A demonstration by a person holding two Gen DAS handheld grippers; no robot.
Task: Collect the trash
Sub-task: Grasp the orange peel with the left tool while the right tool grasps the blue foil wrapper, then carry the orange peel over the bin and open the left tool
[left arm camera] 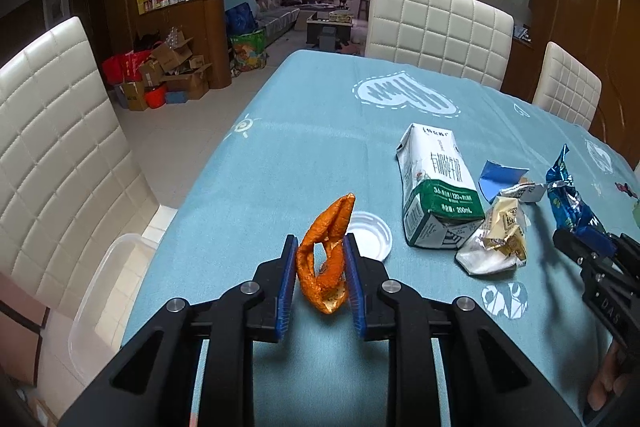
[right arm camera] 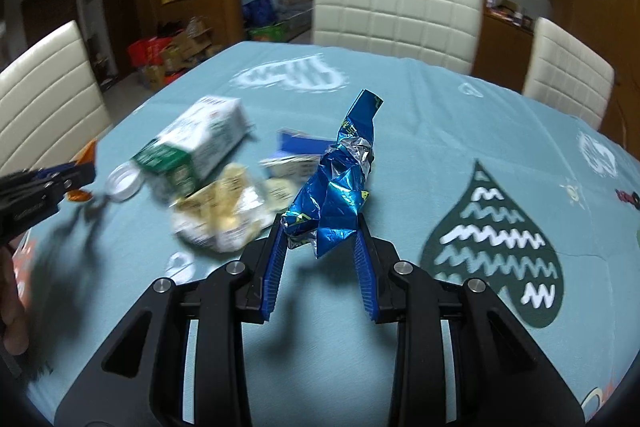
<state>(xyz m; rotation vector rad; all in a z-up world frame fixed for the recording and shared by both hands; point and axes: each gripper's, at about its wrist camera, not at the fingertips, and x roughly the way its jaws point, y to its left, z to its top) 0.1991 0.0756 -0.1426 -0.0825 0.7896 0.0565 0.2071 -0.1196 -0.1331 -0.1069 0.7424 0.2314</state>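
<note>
My left gripper (left arm camera: 320,247) is shut on an orange peel (left arm camera: 326,251) and holds it above the blue tablecloth (left arm camera: 304,131). My right gripper (right arm camera: 320,227) is shut on a crumpled blue foil wrapper (right arm camera: 340,187), lifted off the table; it also shows at the right of the left wrist view (left arm camera: 568,195). A green and white milk carton (left arm camera: 436,187) lies on its side mid-table. A crumpled cream wrapper (left arm camera: 496,243), a blue paper scrap (left arm camera: 500,175) and a white plastic lid (left arm camera: 370,235) lie beside it.
A clear plastic container (left arm camera: 104,295) sits on the chair seat left of the table. White padded chairs (left arm camera: 436,23) stand around the table. Cardboard boxes and bags (left arm camera: 160,71) are piled on the floor at the back left.
</note>
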